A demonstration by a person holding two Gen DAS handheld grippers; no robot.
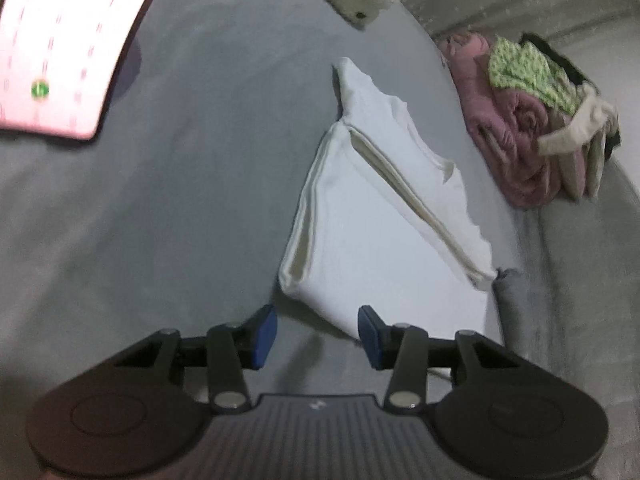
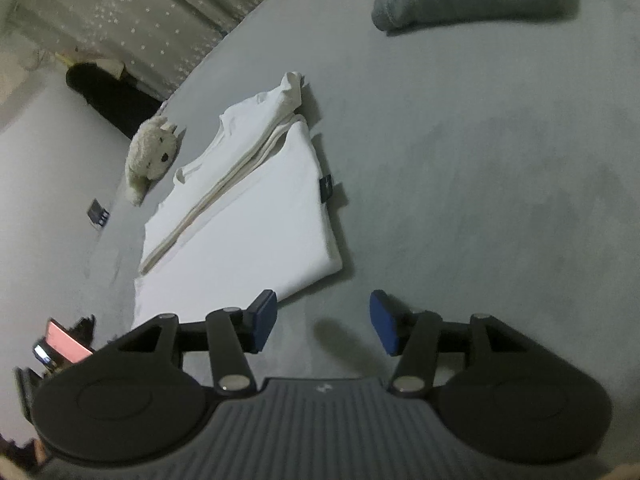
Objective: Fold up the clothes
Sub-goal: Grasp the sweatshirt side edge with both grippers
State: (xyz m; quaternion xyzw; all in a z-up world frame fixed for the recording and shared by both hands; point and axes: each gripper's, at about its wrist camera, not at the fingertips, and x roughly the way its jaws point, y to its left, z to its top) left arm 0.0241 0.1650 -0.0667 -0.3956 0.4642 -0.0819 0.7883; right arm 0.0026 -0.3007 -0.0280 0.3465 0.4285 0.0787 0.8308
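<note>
A folded white shirt (image 1: 384,240) lies on the gray bed (image 1: 180,200), just ahead of both tongs. The left tongs (image 1: 317,334) and right tongs (image 2: 323,322) are spread apart, holding nothing.

Both views are dim and grey, with soft, grainy detail and little colour. In the left wrist view a lit phone screen (image 1: 56,46) glares pink-white, overexposed and smeared, its text unreadable. The folded white garment (image 1: 384,232) is the brightest surface and is nearly blown out in the right wrist view (image 2: 256,236). Soft shadows fall on the grey bedsheet (image 2: 480,184) beneath the gripper fingers. Fisheye distortion bends the edges, and the corners darken.
</note>
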